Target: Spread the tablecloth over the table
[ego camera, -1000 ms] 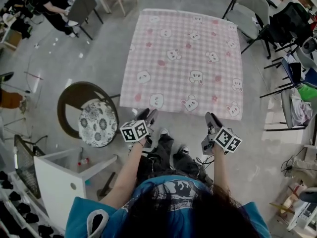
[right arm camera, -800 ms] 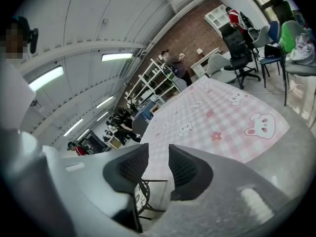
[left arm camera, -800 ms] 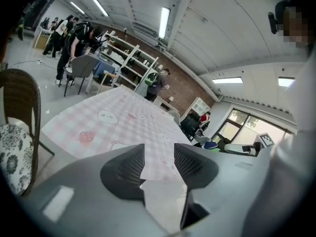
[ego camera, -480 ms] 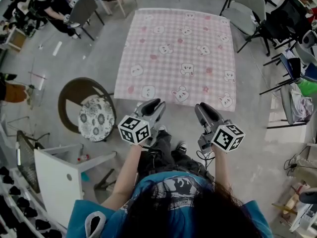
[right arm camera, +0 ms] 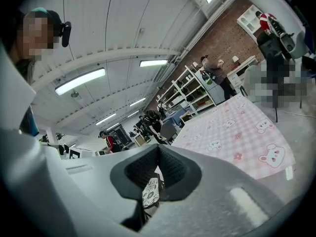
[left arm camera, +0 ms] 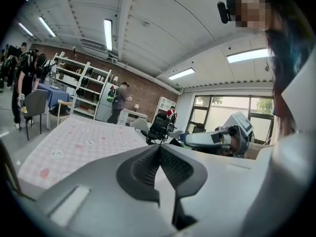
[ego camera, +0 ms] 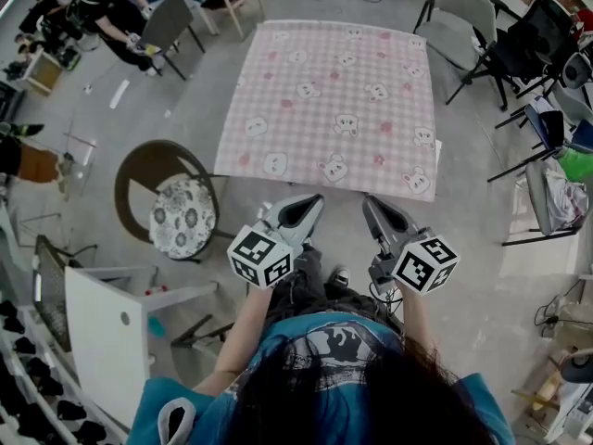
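The pink checked tablecloth (ego camera: 334,100) with bear and rabbit prints lies flat over the table, its near edge just beyond my grippers. It shows too in the left gripper view as the tablecloth (left arm camera: 74,144) and in the right gripper view as the tablecloth (right arm camera: 232,132). My left gripper (ego camera: 311,202) is held up in front of the person's body, its jaws shut with nothing between them (left arm camera: 159,149). Beside it, my right gripper (ego camera: 370,202) is also shut and empty (right arm camera: 159,149). Neither touches the cloth.
A round stool with a floral cushion (ego camera: 182,225) stands left of the table's near corner. A white cabinet (ego camera: 111,332) is at lower left. Chairs (ego camera: 473,26) crowd the right side, and another chair (ego camera: 162,17) and seated people (ego camera: 102,7) are at top left.
Both grippers have risen from the cloth's near edge toward the camera and rolled. Their jaws have gone from open to shut, with no cloth in them.
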`<act>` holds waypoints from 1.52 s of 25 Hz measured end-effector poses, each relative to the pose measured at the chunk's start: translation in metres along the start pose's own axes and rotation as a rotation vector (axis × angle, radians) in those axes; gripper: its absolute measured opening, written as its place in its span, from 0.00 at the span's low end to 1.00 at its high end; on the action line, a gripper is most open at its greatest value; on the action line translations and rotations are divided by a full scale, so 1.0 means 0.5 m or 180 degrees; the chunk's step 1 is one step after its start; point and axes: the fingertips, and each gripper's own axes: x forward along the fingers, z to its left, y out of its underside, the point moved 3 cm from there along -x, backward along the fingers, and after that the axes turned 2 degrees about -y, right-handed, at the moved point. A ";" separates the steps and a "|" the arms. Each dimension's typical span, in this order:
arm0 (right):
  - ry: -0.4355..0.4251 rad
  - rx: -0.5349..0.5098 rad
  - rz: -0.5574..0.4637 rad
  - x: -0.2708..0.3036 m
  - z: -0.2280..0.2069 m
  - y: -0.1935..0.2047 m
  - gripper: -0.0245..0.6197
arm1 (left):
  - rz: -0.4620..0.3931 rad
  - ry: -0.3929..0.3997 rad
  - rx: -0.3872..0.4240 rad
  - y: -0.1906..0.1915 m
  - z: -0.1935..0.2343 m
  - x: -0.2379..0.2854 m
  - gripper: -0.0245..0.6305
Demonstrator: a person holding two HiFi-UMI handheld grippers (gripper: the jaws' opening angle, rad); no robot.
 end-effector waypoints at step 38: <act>-0.0213 -0.0527 0.0069 -0.049 0.073 0.010 0.04 | -0.0035 0.0165 0.0119 -0.019 -0.100 -0.018 0.06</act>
